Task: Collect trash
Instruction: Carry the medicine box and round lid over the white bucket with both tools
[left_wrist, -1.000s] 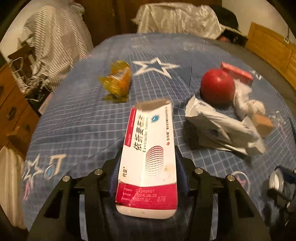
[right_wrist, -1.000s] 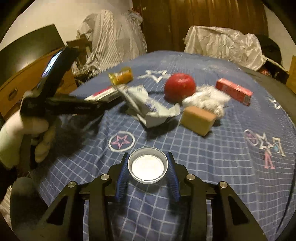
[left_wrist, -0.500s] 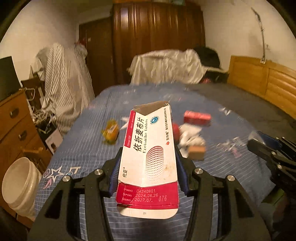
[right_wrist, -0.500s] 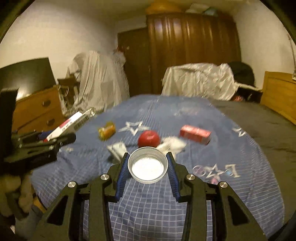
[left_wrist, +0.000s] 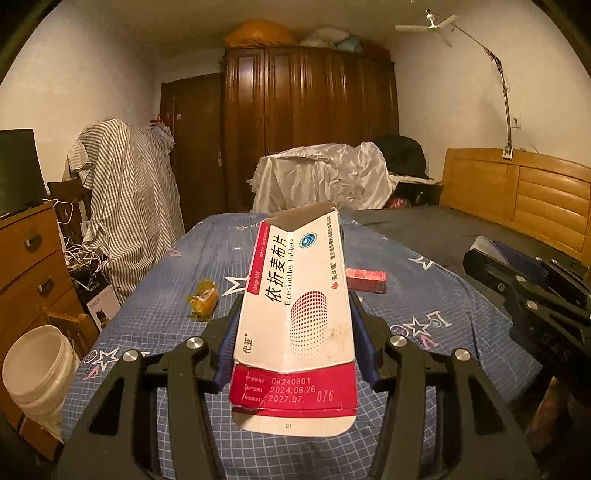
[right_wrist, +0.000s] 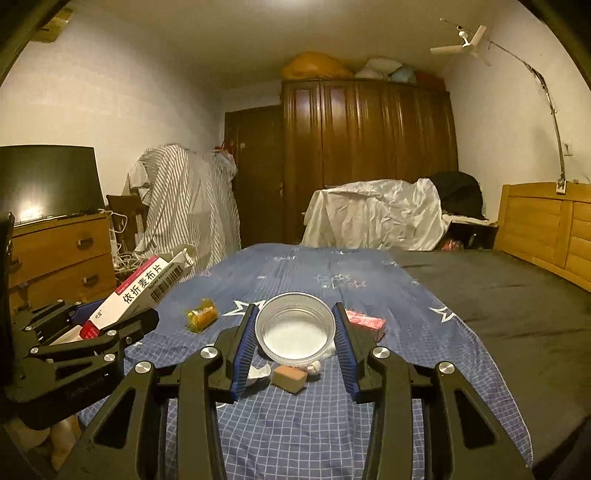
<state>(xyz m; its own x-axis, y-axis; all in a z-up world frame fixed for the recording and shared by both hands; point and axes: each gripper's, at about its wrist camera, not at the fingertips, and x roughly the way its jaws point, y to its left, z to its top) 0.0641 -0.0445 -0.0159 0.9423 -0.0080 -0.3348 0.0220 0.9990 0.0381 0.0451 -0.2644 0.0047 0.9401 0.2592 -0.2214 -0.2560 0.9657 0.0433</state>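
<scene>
- Left wrist view: looks forward along the left claw (left_wrist: 295, 343), raised above the near end of the bed (left_wrist: 424, 302), facing the wardrobe (left_wrist: 310, 125) at the far wall.
- Right wrist view: same heading from beside it, along the right claw (right_wrist: 294, 339).
- Shared: bed, wardrobe, yellow wrapper (left_wrist: 202, 301) (right_wrist: 201, 314), red box (left_wrist: 365, 279) (right_wrist: 365, 322); each view catches the other claw at its edge.

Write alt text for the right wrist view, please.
The right tool grips a round lid above a blue checked bedspread strewn with trash; at left, the left tool holds a white-and-red medicine box.
</scene>
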